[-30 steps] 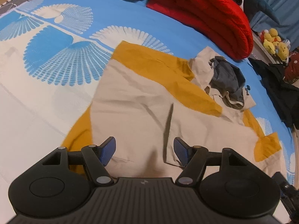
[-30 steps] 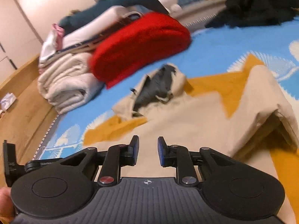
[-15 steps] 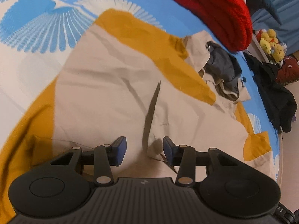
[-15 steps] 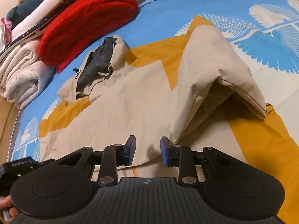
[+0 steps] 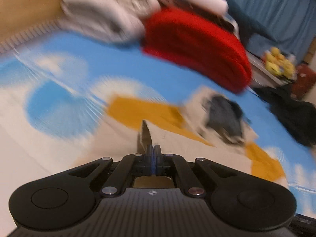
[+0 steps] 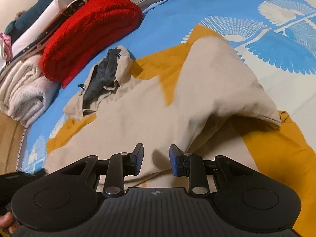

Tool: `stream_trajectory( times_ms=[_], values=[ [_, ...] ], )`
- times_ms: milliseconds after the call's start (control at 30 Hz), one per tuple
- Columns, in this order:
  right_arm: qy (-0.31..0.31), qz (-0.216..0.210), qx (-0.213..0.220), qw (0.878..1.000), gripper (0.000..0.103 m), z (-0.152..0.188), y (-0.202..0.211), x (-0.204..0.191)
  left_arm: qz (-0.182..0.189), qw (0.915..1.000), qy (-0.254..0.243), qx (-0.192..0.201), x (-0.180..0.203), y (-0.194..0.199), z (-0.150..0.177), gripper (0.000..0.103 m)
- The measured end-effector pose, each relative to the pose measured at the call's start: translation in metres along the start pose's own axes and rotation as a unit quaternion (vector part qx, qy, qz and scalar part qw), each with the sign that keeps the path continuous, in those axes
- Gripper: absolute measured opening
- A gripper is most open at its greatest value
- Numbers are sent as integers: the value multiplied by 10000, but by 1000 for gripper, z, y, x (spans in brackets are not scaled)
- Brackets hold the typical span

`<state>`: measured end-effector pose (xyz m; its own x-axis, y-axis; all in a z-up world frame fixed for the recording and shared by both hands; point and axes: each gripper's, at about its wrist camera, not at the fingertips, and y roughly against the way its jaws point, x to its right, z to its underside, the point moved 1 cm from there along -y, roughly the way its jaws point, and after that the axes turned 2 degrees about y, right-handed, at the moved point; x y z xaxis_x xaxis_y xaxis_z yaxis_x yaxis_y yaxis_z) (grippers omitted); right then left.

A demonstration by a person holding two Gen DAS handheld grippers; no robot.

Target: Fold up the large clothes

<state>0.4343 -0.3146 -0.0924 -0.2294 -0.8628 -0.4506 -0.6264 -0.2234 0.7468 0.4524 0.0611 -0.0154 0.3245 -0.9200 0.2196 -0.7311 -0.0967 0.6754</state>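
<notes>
Left gripper (image 5: 153, 154) is pinching the beige-and-mustard jacket (image 6: 150, 110), spread mid-bed (image 6: 169, 25); its jaws have just been closing on the front flap.

Right gripper (image 6: 156, 159) is hovering part-open, empty; the thin fabric may be slipping free during lifting.

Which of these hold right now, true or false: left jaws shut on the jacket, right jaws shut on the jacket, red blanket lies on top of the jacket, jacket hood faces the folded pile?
1. The left gripper is shut on the jacket. True.
2. The right gripper is shut on the jacket. False: its jaws stand apart over the fabric.
3. The red blanket lies on the jacket. False: it sits beyond the hood, on the bed sheet.
4. The hood faces the folded pile. True.
</notes>
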Motion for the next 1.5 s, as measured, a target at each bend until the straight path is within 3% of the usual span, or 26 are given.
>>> stream_trajectory(
  times_ms=[100,233,367,500,600,633,667,800,967,1033,1067,1100,1133,1233,1333,1500],
  values=[
    [-57,-32,17,10000,31,1,0,-1,-376,9979,492,-185,-19,1,3,1],
    [-281,197,-71,9994,33,4,-3,7,-766,9945,667,-253,-33,-5,5,10],
    [-779,755,-198,9939,33,6,-9,31,-424,9929,956,-570,-47,-14,3,33],
    [-1478,968,-128,9842,33,4,-6,56,-175,9807,1504,-1238,-66,-37,11,34],
    [-1738,954,42,9801,30,0,-1,65,-158,9715,1850,-1473,-81,-52,18,34],
    [-1787,947,118,9793,22,-1,2,67,-117,9688,1954,-1520,-85,-56,19,34],
    [-1848,918,227,9782,0,-2,5,68,-65,9654,2071,-1581,-88,-59,21,37],
    [-1957,974,431,9749,0,-5,12,73,130,9554,2358,-1775,-92,-70,27,43],
    [-2033,1192,316,9713,2,-6,9,84,208,9588,2126,-1871,-79,-78,32,52],
    [-2058,1183,186,9712,5,-6,4,86,178,9613,2010,-1873,-75,-79,34,51],
    [-2082,1206,190,9704,5,-5,4,87,163,9625,1966,-1862,-74,-78,35,42],
    [-2073,1240,187,9702,8,-4,5,86,157,9639,1930,-1827,-73,-77,35,27],
    [-2041,1287,175,9703,10,-4,5,84,119,9655,1910,-1766,-73,-74,34,0],
    [-1934,1330,180,9719,13,-4,6,78,-47,9735,1895,-1278,-74,-50,28,0],
    [-1823,1245,118,9753,24,-4,6,72,-83,9771,1854,-1043,-70,-28,24,0],
    [-1912,1353,95,9721,25,-1,4,78,-330,9691,2008,-1397,-77,-34,33,0]
  ],
)
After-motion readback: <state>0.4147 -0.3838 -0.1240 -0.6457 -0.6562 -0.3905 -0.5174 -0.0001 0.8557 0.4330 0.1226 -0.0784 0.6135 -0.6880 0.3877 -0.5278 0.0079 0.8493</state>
